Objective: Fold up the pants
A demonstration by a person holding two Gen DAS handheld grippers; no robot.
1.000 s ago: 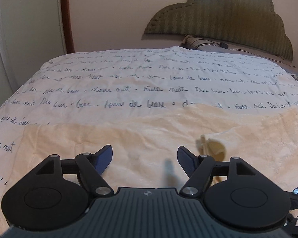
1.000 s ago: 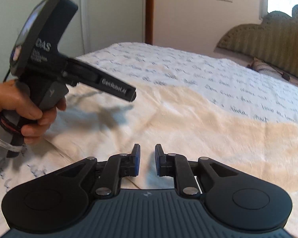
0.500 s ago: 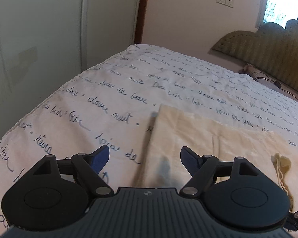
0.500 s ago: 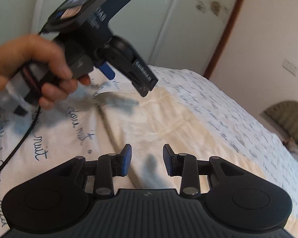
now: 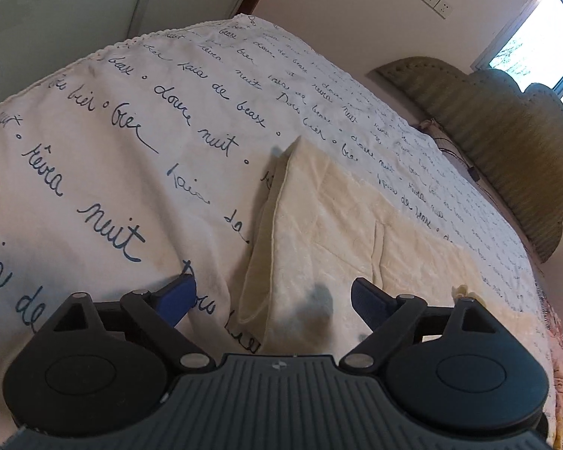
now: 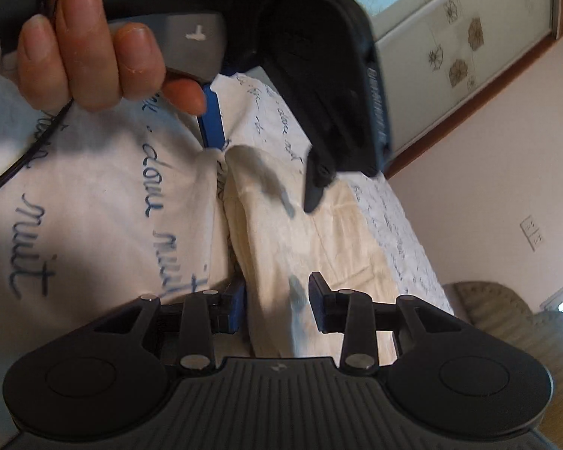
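Pants (image 5: pixel 356 232), cream, plush, spread flat on bedspread (image 5: pixel 131 142) printed with blue handwriting; in left wrist view near edge runs from a pointed corner at mid-frame down toward the camera, the rest stretching right across the bed. Drawstring end (image 5: pixel 463 291) just visible by right finger linkage. Left gripper (image 5: pixel 272 298) low over that edge, jaws wide apart and just been opening further; pants edge lying below and between the fingers, pads not pressing on it, left blue pad over bare bedspread, right pad over the cream cloth. Right gripper (image 6: pixel 277 305) partly open, having just opened from near-shut; a fold of the pants rising between the pads, left blue pad right at the cloth edge, right pad clear of it; no clamp seen. In right wrist view the left gripper (image 6: pixel 262 172) seen from the side, blurred, one blue finger (image 6: pixel 212 120) tip down at a bunched corner of the pants, black finger over the cloth further right. Hand (image 6: pixel 94 45) wrapped round its handle, black cable (image 6: pixel 22 157) trailing off left. Padded green headboard (image 5: pixel 506 142), window (image 5: pixel 536 41), wall socket (image 5: pixel 437 3) and wardrobe door (image 6: pixel 450 37) with flower decals beyond the bed.
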